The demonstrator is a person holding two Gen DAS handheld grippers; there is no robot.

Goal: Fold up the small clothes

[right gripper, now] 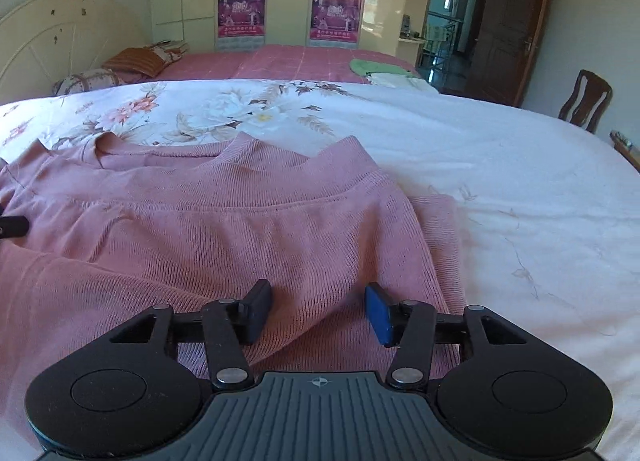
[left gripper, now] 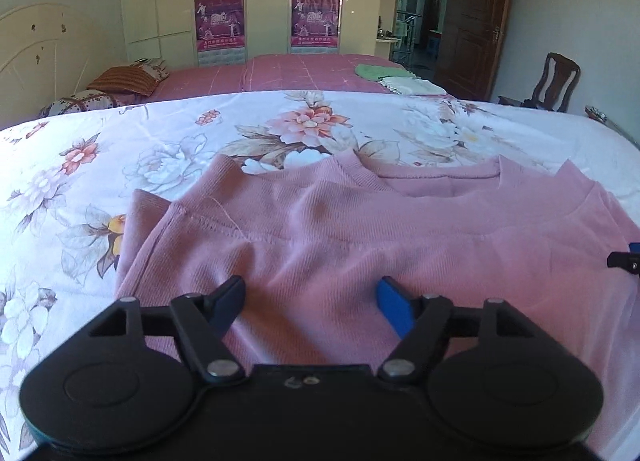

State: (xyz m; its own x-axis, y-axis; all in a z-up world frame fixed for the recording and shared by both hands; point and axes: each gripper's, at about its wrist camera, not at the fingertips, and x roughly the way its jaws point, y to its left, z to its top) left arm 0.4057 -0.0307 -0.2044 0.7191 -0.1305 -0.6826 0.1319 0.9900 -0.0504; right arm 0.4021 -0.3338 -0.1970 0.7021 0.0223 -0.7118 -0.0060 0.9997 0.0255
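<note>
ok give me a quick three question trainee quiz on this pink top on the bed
1. True or false: both the left gripper and the right gripper are open.
2. What does the pink ribbed knit top lie on?
3. Which folded cloth lies farther back on the pink checked bedspread: A green, B white?

Key: 1 true. 2 the white floral bedsheet. 3 A.
</note>
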